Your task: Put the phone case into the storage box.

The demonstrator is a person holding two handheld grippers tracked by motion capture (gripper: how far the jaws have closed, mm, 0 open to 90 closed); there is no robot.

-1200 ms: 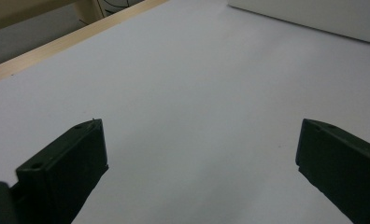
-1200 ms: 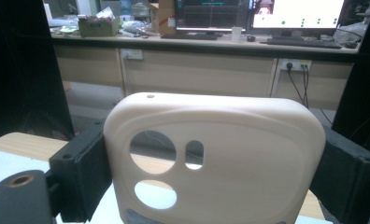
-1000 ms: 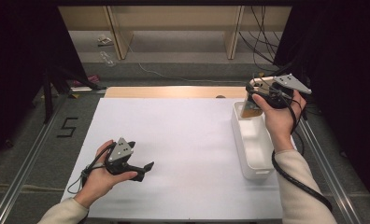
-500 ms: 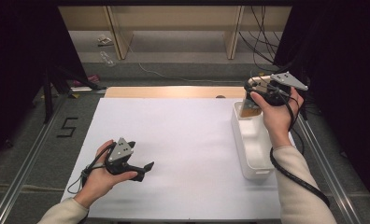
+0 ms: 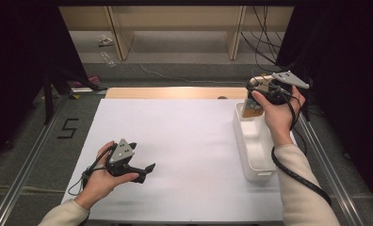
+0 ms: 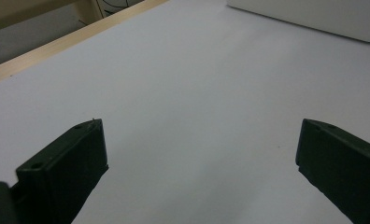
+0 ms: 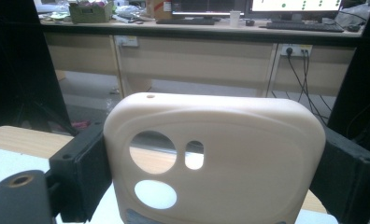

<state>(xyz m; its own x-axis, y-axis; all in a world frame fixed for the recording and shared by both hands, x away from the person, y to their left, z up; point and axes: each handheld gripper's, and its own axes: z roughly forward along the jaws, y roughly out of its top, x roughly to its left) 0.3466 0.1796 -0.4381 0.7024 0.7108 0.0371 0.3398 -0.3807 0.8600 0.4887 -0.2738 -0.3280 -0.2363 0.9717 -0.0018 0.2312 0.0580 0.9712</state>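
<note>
A beige phone case (image 7: 216,154) with round camera holes stands upright between the jaws of my right gripper (image 7: 211,186), which is shut on its two sides. From above, the phone case (image 5: 251,109) hangs over the far end of a white bin (image 5: 256,157), with the right gripper (image 5: 250,101) held above that bin's far edge. My left gripper (image 5: 144,172) rests low on the white table cover (image 5: 184,136) at the near left. Its jaws stand wide open with nothing between them, as the left gripper (image 6: 197,163) view confirms.
The long white bin sits along the table's right side, and its corner (image 6: 314,18) appears ahead of the left gripper. A wooden table edge (image 5: 175,92) runs along the far side. Desks with monitors (image 7: 286,7) and cables stand beyond.
My right gripper has lifted slightly with the phone case still in it. The left hand has stayed where it was.
</note>
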